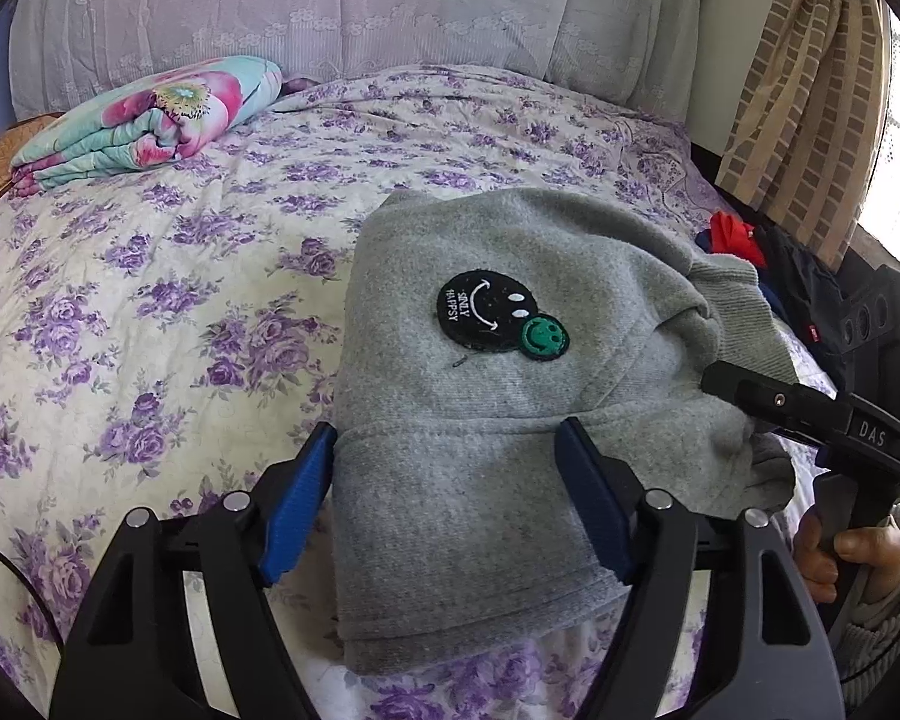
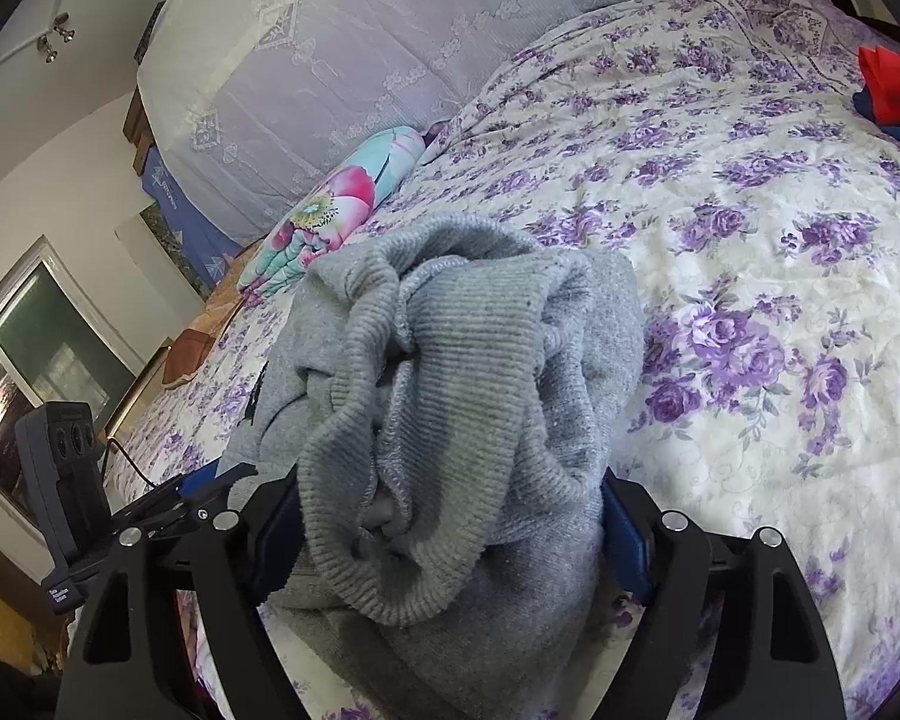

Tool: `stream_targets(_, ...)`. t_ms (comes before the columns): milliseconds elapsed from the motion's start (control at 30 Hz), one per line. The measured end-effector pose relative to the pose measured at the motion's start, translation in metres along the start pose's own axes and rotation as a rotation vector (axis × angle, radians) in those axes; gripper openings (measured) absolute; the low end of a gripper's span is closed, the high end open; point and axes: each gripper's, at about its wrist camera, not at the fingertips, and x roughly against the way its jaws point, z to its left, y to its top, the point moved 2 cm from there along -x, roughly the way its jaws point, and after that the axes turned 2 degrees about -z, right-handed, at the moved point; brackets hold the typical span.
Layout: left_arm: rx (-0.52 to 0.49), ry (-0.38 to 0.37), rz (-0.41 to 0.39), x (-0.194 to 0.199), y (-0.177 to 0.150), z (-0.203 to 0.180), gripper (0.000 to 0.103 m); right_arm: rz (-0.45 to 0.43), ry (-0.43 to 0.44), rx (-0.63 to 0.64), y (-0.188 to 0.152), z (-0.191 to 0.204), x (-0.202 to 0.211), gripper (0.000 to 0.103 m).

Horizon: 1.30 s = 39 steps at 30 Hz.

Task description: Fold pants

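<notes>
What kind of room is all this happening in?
Most likely a bedroom in someone's home. The grey pants lie on a bed with a purple-flowered bedspread, a folded floral quilt sits near the lace-covered headboard, and a curtain hangs by a bright window.
</notes>
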Motion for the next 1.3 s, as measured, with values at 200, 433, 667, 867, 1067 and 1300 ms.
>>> stream_targets(200, -0.031, 0.016, -0.018, 0.004, 0.001, -0.007, 0.062, -0.012, -0.003, 0.001, -0.001, -0.001, 0.002, 0.077)
stream_targets(433, -0.029, 0.025, -0.021, 0.007, 0.002, -0.009, 0.055, -0.032, -0.004, 0.009, -0.002, 0.000, 0.006, 0.072)
stream_targets(667, -0.022, 0.039, -0.038, 0.018, 0.009, -0.008, 0.041, -0.060, 0.004, 0.041, 0.000, 0.009, 0.016, 0.064)
stream_targets(867, -0.047, 0.058, -0.076, 0.029, 0.020, -0.013, 0.036, -0.071, 0.010, 0.085, 0.006, 0.023, 0.025, 0.059)
stream_targets(1067, -0.055, 0.068, -0.136, 0.039, 0.048, -0.013, 0.032, -0.085, 0.032, 0.126, 0.026, 0.040, 0.029, 0.054)
stream_targets(1300, -0.113, 0.114, -0.261, 0.043, 0.117, -0.016, 0.032, -0.170, 0.037, 0.205, 0.094, 0.063, 0.026, 0.054)
